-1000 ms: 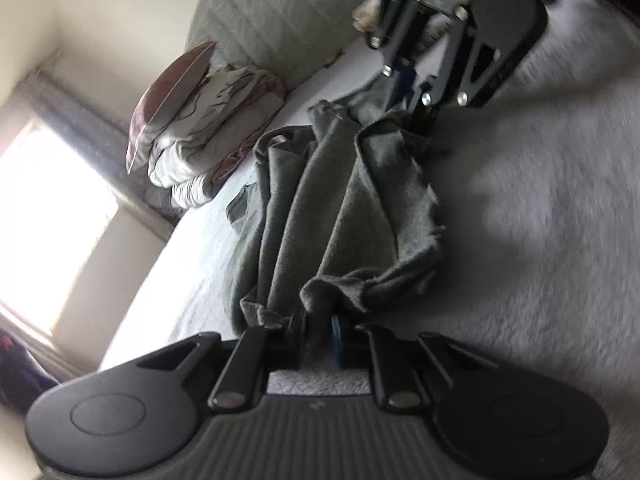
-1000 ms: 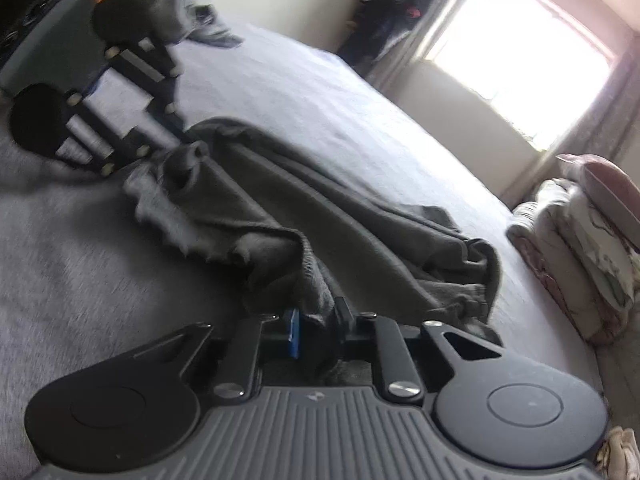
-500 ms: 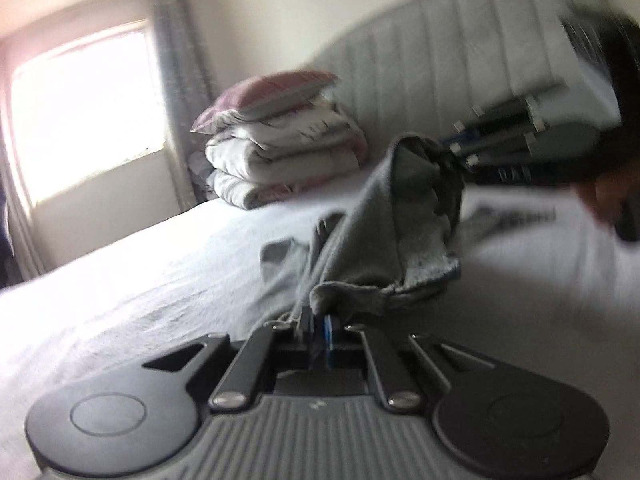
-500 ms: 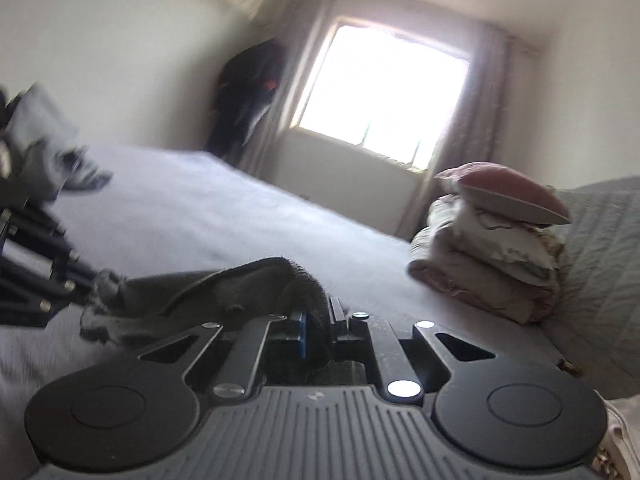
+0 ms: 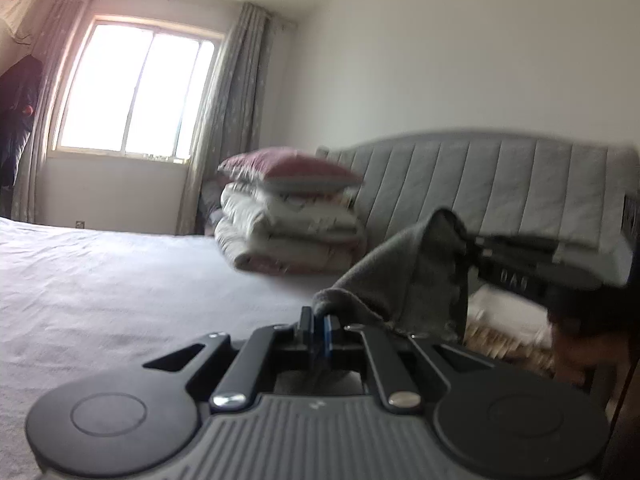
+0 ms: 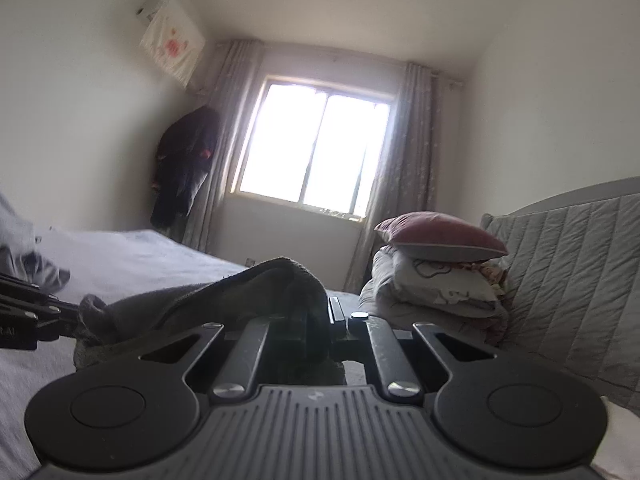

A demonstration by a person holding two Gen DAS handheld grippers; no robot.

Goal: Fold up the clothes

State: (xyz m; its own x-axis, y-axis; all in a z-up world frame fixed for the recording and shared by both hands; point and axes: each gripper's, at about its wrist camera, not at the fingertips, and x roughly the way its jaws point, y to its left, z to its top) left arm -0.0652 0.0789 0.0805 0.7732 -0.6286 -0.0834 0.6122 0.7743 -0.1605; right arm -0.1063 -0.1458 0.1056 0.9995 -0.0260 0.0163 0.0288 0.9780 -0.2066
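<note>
A dark grey garment (image 5: pixel 404 280) hangs lifted above the bed, stretched between my two grippers. My left gripper (image 5: pixel 317 326) is shut on one edge of it. In the left wrist view the right gripper (image 5: pixel 476 254) comes in from the right, holding the cloth's far corner. In the right wrist view the grey garment (image 6: pixel 224 300) drapes over my right gripper (image 6: pixel 320 320), which is shut on it. The left gripper (image 6: pixel 68 316) grips the other end at the left edge. Both grippers point level across the bed.
The bed's pale sheet (image 5: pixel 120 288) spreads below. A stack of folded bedding topped by a pink pillow (image 5: pixel 288 216) sits against the grey padded headboard (image 5: pixel 500 184). Behind are a bright window (image 6: pixel 316 156) with curtains and dark clothes (image 6: pixel 184 168) hanging in the corner.
Both grippers rose with the grey garment and levelled out; the cloth left the bed and now hangs between them. The views swung from the bed surface up to the window and headboard.
</note>
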